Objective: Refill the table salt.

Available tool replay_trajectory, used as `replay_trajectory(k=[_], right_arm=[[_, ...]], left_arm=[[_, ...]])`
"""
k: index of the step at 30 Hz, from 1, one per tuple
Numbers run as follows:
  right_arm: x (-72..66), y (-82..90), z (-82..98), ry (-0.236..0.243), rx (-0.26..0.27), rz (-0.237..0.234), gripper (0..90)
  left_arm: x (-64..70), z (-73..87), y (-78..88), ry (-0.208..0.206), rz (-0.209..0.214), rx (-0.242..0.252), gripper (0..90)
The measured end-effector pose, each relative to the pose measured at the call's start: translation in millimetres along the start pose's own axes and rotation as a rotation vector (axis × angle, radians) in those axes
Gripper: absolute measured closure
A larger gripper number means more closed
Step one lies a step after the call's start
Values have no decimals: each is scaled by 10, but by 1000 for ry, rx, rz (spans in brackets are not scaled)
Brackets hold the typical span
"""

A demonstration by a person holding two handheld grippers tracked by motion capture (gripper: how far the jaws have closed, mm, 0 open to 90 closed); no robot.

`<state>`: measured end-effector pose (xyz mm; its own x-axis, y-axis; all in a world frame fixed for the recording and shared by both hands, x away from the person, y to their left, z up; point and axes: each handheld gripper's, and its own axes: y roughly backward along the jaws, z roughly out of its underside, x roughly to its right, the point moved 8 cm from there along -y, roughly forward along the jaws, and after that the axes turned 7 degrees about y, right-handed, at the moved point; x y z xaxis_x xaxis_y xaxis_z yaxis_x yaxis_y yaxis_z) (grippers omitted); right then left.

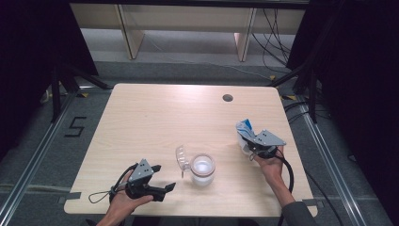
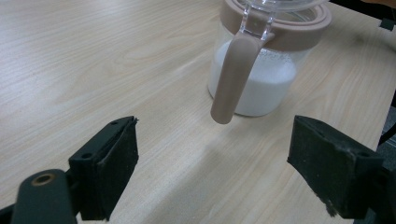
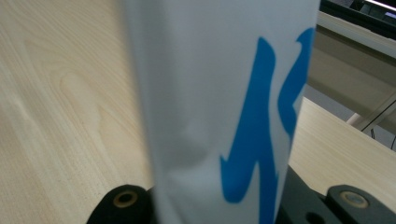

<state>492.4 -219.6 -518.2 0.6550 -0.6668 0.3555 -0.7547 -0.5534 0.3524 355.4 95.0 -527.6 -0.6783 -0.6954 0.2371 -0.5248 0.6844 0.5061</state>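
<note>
Jar (image 1: 203,170) of white powder stands near the front middle of the surface (image 1: 155,117), clear lid (image 1: 181,157) flipped open to its left. My left gripper (image 1: 162,178) waits just beside it, fingers (image 2: 109,175) spread wide toward the handle (image 2: 232,77). My right gripper (image 1: 248,143), well apart, clamps a white-and-blue pouch (image 1: 244,128). I would steady the jar by its handle before tipping the pouch over it.

Left hand-held gripper (image 2: 212,172) agape — jar (image 2: 266,60) ahead, white-filled.
</note>
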Motion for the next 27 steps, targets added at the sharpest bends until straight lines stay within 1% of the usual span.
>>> replay_trajectory(k=[1,2,3,4,5,6,7,8,9,11,12,13,14,15,16,17,19,20,21,22,23,24,25,26,27], right_arm=[[17,-3,0,12,3,-1,877],[11,-2,0,-12,7,-1,877],[26,-3,4,2,7,-3,877],[38,2,11,0,5,7,877],[32,1,8,-14,10,0,877],[39,-4,10,-19,15,5,877],[66,-5,13,-9,24,22,877],[64,0,20,-26,20,14,877],[81,2,29,-14,20,20,877],[86,-7,34,-31,24,26,877],[98,-3,39,-43,26,26,877],[93,-3,53,-60,21,14,877],[129,-10,54,-37,32,38,877],[126,-4,65,-52,26,31,877],[114,-4,79,-81,21,25,877],[144,-9,85,-71,33,40,877],[106,-10,104,-100,11,8,877],[148,-24,96,-66,34,37,877],[121,-15,111,-96,16,17,877],[117,-29,113,-106,25,23,877],[121,-33,114,-102,27,27,877],[110,-36,122,-103,24,6,877],[122,-40,127,-106,31,24,877],[107,-40,131,-122,28,23,877],[112,-49,135,-109,28,8,877]], left_arm=[[0,0,0,0,0,0,153],[-1,0,0,0,0,0,153],[0,1,0,1,0,0,153],[-8,-3,2,-14,-1,-1,153],[-8,-3,2,-13,-1,-1,153],[-9,-4,2,-18,2,-1,153],[-10,-4,3,-19,2,-1,153],[-11,-4,4,-17,2,-1,153],[-11,-5,3,-17,2,-1,153],[-9,-3,2,-9,-1,-1,153],[-8,-3,2,-12,-1,-1,153],[-7,-3,2,-12,0,-1,153],[-8,-4,3,-13,0,-2,153],[-8,-4,2,-11,0,-1,153],[-9,-4,2,-11,0,-2,153],[-9,-5,1,-10,0,-1,153],[-9,-5,0,-10,0,-2,153],[-9,-5,0,-10,0,-2,153],[-9,-5,0,-10,0,-2,153],[-9,-5,1,-10,0,-2,153],[-9,-5,1,-10,1,-2,153],[-9,-5,2,-9,0,-1,153],[-9,-6,2,-9,0,0,153],[-10,-5,3,-8,0,-1,153],[-10,-6,3,-8,0,-1,153]])
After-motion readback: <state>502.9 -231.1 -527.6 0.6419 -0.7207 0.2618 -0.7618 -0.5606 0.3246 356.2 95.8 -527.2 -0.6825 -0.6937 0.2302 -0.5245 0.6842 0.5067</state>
